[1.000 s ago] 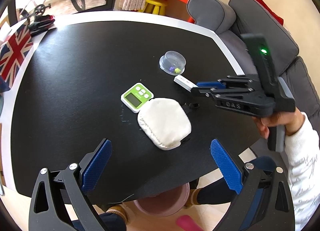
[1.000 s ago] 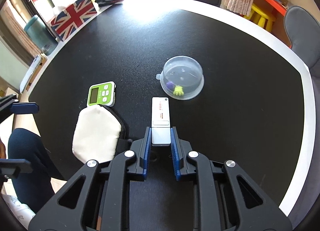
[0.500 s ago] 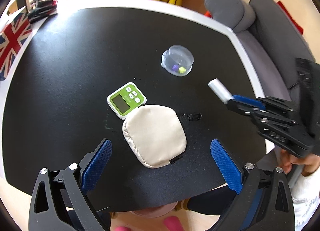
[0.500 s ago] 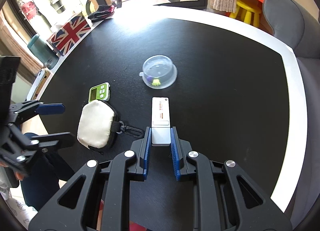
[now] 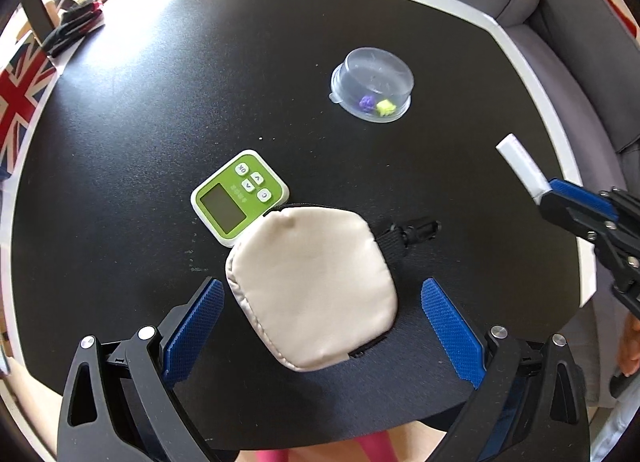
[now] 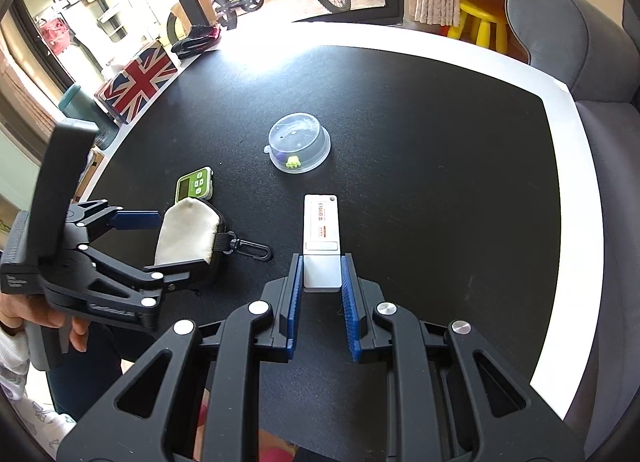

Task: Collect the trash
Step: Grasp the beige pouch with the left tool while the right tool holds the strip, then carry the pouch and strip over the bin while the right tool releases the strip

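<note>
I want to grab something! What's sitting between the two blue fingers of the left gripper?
In the left wrist view, the white pouch lies on the table between the open left gripper's fingers.

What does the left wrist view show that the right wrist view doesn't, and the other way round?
Only the left wrist view shows the buttons on the green timer clearly, plus the purple piece under the clear lid. Only the right wrist view shows the printed face of the white box held in the shut right tool, and the yellow stool. Both show the cream pouch between the open left tool pads, the black table and the flag box.
</note>
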A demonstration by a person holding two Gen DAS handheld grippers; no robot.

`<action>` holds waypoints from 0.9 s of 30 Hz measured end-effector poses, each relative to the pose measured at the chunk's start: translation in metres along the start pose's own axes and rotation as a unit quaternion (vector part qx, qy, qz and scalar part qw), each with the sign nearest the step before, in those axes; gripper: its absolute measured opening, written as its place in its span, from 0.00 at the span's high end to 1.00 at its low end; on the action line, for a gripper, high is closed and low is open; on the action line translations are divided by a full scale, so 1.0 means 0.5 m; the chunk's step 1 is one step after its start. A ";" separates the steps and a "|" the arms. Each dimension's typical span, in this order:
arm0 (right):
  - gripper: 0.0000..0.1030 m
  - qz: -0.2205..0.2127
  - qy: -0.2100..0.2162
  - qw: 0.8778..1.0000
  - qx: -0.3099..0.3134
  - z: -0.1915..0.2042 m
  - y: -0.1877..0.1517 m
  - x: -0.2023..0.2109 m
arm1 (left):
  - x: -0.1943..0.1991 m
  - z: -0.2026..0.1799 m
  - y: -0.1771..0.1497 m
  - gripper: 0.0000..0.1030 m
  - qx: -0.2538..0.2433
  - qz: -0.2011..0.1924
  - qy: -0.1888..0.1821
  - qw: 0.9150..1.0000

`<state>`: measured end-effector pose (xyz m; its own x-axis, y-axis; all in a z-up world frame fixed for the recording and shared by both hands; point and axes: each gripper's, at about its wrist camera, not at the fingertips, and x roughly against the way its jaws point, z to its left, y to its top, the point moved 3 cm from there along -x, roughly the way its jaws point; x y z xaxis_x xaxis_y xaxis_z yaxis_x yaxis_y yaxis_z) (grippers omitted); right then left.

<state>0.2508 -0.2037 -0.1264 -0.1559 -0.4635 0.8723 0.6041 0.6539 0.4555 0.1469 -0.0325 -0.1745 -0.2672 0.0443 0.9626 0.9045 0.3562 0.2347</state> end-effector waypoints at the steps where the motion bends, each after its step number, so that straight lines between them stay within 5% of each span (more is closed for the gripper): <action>1: 0.82 0.000 0.000 1.000 0.000 -0.001 0.000 0.000 | -0.003 -0.001 -0.001 0.07 -0.001 0.001 0.003 1.000; 13: 0.82 0.003 0.006 1.000 0.006 0.012 -0.003 -0.010 | -0.016 -0.013 -0.010 0.14 -0.043 -0.017 0.039 0.998; 27: 0.82 -0.008 0.004 1.000 0.006 0.036 -0.007 -0.004 | 0.054 0.048 -0.058 0.18 -0.059 -0.042 -0.001 0.997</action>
<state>0.2346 -0.1944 -0.1265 -0.1604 -0.4785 0.8633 0.5917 0.6534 0.4721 0.1057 -0.0191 -0.1587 -0.3438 0.0211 0.9388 0.9120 0.2459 0.3284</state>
